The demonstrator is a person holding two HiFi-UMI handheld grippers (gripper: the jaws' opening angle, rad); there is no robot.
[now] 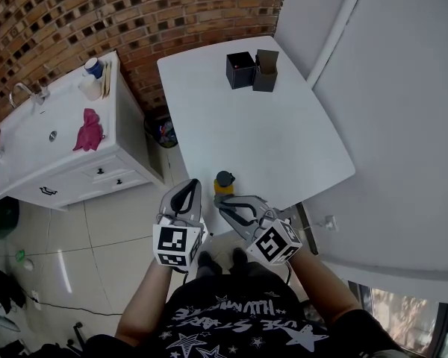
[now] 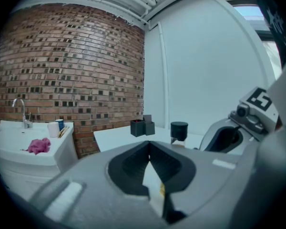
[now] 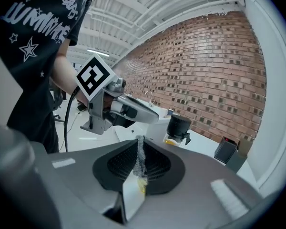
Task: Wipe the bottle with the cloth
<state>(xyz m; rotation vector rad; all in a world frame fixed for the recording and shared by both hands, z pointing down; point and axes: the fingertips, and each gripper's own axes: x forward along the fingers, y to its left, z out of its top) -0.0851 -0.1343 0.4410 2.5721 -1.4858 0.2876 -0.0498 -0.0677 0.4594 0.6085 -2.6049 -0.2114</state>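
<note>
A small bottle (image 1: 224, 183) with a black cap and yellow body stands at the near edge of the white table (image 1: 284, 140). The bottle (image 2: 179, 131) shows just past my jaws, and the right gripper view has the bottle (image 3: 178, 128) too. A pink cloth (image 1: 88, 130) lies on the white sink cabinet to the left, far from both grippers; the cloth (image 2: 39, 145) is also in the left gripper view. My left gripper (image 1: 187, 191) is shut and empty, just left of the bottle. My right gripper (image 1: 224, 202), jaws together with nothing held, sits just below the bottle.
Two black boxes (image 1: 252, 71) stand at the table's far end. The sink cabinet (image 1: 30, 171) carries a faucet (image 1: 24, 92) and a cup (image 1: 94, 68). A brick wall runs behind, and a bin (image 1: 161, 131) sits between cabinet and table.
</note>
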